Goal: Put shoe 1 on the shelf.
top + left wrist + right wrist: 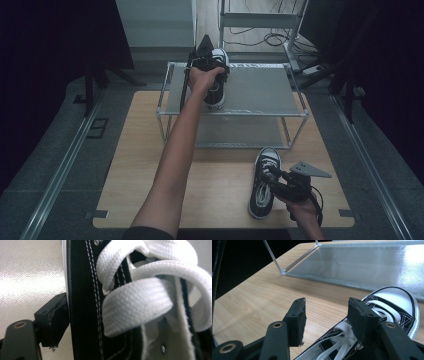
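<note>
My left hand-held gripper (209,64) pinches one sneaker (216,85) onto the rack (260,92), while my right hand-held gripper (325,320) stands half-open astride the desk's second sneaker (387,305), unlifted.

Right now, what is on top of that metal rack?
One black sneaker with white laces stands on the rack's top shelf, toe pointing away, with the left gripper at its side. The hand covers the shoe's middle. The lower shelf looks bare where visible.
</note>
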`<state>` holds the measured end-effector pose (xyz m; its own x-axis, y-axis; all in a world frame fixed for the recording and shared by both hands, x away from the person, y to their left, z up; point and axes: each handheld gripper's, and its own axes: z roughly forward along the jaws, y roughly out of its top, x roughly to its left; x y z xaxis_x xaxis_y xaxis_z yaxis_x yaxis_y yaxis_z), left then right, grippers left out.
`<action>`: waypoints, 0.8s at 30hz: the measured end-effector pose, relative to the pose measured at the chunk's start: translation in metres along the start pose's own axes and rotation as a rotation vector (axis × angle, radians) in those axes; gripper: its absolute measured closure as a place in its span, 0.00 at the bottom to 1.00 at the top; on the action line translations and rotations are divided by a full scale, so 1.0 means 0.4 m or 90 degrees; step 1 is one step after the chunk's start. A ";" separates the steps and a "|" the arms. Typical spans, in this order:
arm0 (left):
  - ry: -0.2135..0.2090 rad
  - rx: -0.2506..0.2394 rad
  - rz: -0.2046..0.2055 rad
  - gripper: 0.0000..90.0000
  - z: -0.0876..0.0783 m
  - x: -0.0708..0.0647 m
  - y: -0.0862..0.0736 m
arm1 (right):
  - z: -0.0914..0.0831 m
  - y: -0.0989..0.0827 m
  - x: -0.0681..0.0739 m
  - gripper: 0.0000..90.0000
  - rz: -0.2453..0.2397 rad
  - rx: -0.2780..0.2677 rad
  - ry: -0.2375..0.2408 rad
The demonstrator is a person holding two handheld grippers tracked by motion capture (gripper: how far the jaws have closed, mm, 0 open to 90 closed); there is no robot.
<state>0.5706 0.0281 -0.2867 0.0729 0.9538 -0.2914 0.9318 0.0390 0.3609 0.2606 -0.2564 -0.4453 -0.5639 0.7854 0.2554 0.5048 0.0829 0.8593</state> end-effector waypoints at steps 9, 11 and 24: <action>0.009 0.020 -0.007 0.18 0.015 0.001 0.008 | 0.008 -0.003 0.000 0.54 -0.001 0.006 0.001; 0.008 0.024 -0.011 0.17 0.018 0.001 0.009 | 0.009 -0.004 0.000 0.54 0.000 0.008 0.001; 0.004 0.044 -0.026 0.15 0.029 -0.001 0.017 | 0.011 -0.005 -0.002 0.53 0.003 0.009 0.001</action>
<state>0.5812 0.0246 -0.2945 0.0332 0.9535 -0.2995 0.9561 0.0570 0.2874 0.2630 -0.2544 -0.4494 -0.5627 0.7845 0.2606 0.5168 0.0879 0.8516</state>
